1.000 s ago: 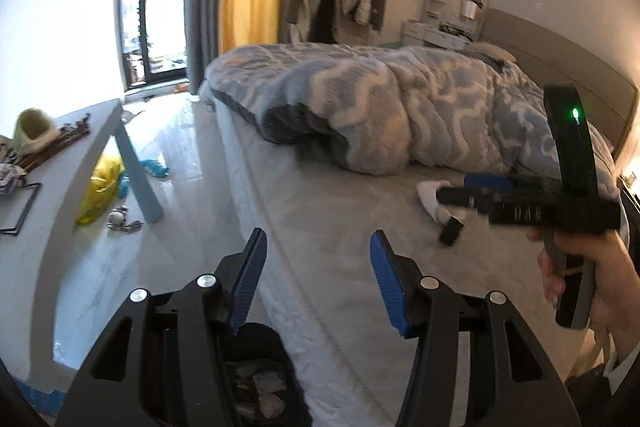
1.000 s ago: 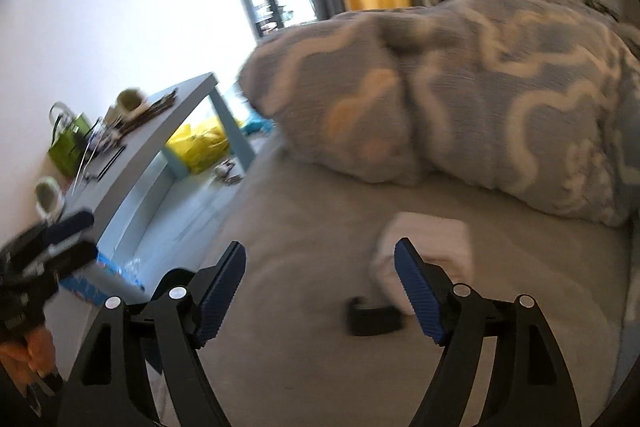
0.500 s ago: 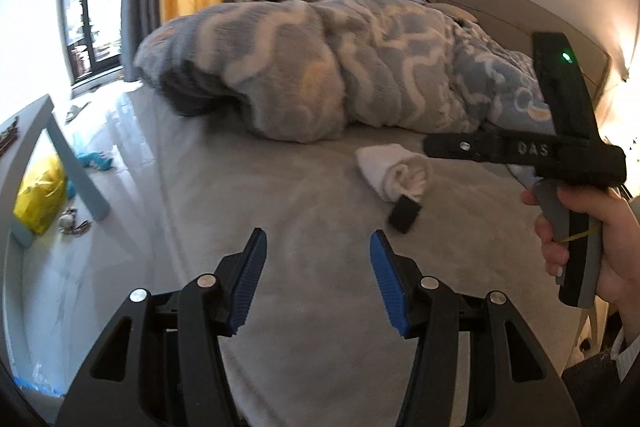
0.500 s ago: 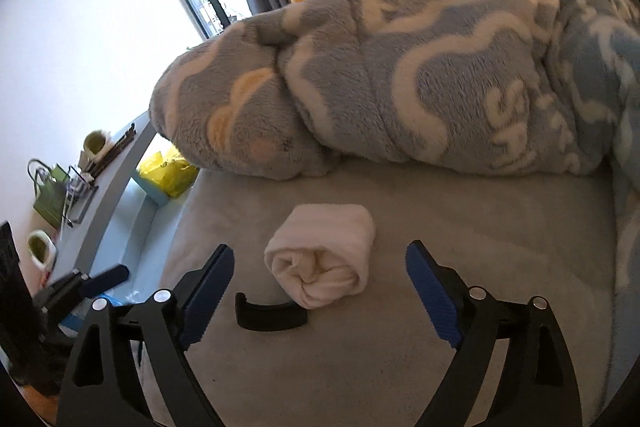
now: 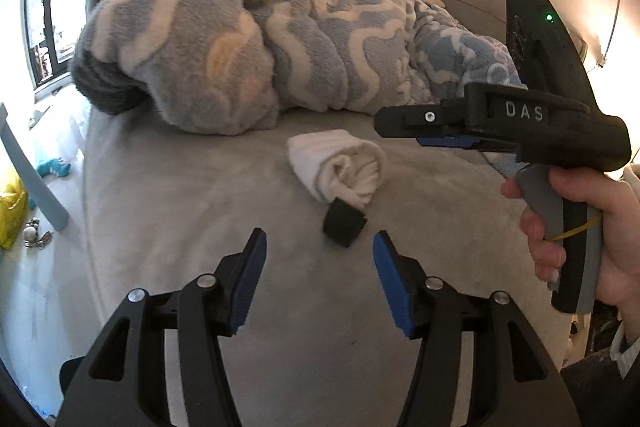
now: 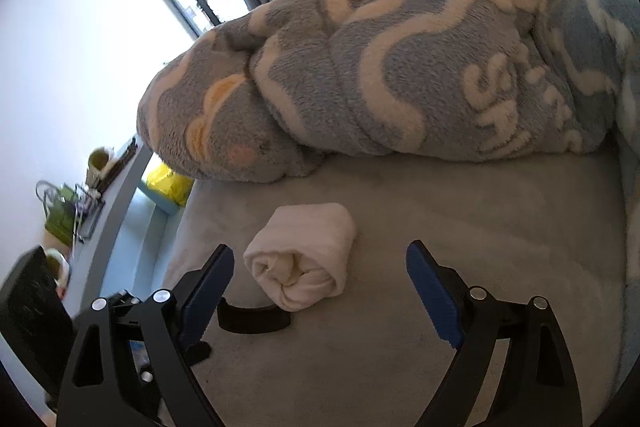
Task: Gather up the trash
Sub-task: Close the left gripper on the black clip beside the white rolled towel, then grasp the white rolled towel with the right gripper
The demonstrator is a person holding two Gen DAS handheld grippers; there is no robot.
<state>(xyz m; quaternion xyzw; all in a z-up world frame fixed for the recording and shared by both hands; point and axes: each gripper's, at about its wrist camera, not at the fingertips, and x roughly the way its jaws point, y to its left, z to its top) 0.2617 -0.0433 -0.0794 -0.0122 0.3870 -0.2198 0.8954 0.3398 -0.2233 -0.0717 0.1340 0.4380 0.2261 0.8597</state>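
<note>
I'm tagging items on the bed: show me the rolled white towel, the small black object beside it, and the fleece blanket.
rolled white towel (image 6: 304, 255): right wrist view, middle of the roll.
small black object (image 5: 344, 222): left wrist view, its top face.
fleece blanket (image 6: 400, 67): right wrist view, middle of the bunched heap.

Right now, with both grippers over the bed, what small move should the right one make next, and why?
Probably ease the right gripper forward and down around the white roll. Its jaws have just been opening, stand wide and hold nothing, and the roll lies on the bed just ahead, touching the small black piece.
</note>
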